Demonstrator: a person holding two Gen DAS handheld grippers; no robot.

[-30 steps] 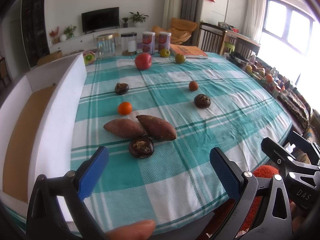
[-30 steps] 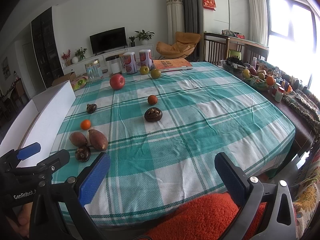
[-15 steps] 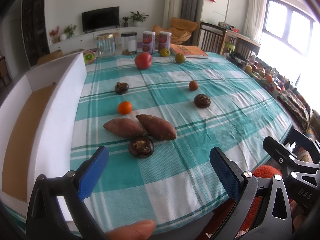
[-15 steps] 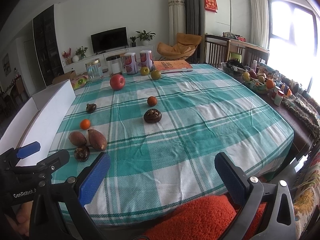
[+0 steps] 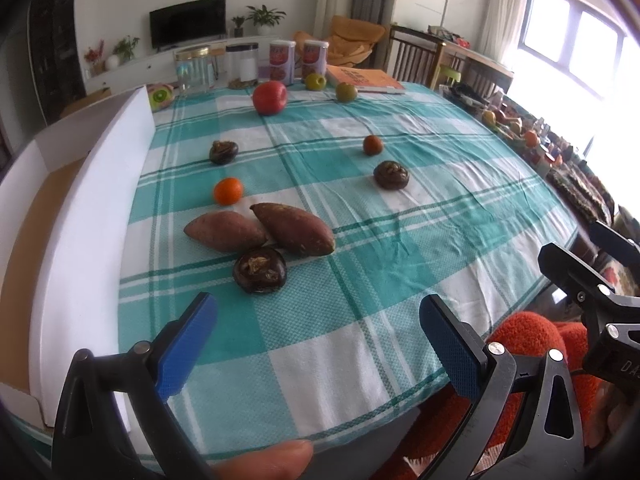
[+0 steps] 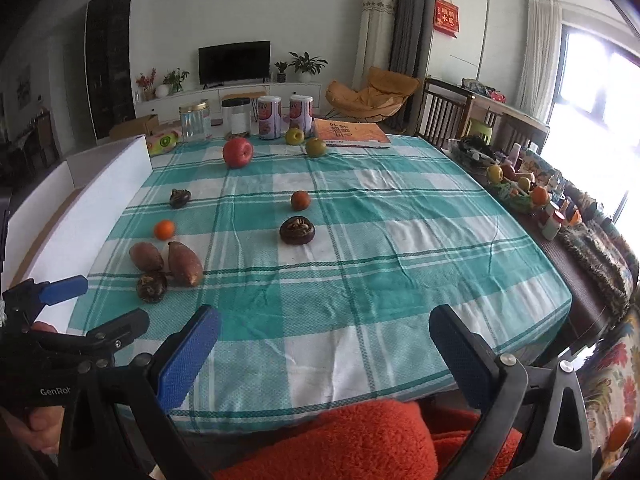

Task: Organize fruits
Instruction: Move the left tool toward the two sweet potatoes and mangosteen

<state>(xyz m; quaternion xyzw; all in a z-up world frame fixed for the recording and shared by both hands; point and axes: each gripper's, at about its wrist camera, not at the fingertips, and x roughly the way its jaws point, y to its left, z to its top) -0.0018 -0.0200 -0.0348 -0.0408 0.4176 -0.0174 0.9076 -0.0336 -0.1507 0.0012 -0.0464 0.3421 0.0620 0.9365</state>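
Note:
Fruits lie scattered on the teal checked tablecloth [image 5: 400, 248]. Two sweet potatoes [image 5: 294, 228] and a dark brown fruit [image 5: 260, 270] lie near the front left, just ahead of my open, empty left gripper [image 5: 318, 330]. An orange [image 5: 228, 191], a second dark fruit [image 5: 223, 152], a third [image 5: 391, 175], a small red-orange fruit [image 5: 372, 145], a red apple [image 5: 270, 97] and two green apples [image 5: 346, 92] lie farther back. My right gripper [image 6: 326, 346] is open and empty over the table's near edge; the same fruits show ahead of it, the third dark fruit [image 6: 297, 231] nearest.
A white open box [image 5: 92, 200] stands along the table's left side. Jars and cans [image 5: 280, 62] and an orange book [image 5: 364, 79] stand at the far edge. A side table with a fruit basket [image 6: 516, 184] is to the right. Red fleece [image 6: 352, 440] lies below.
Both grippers have lifted and drifted slightly; the view of the table has shifted a little. Both stay open and no fruit has moved.

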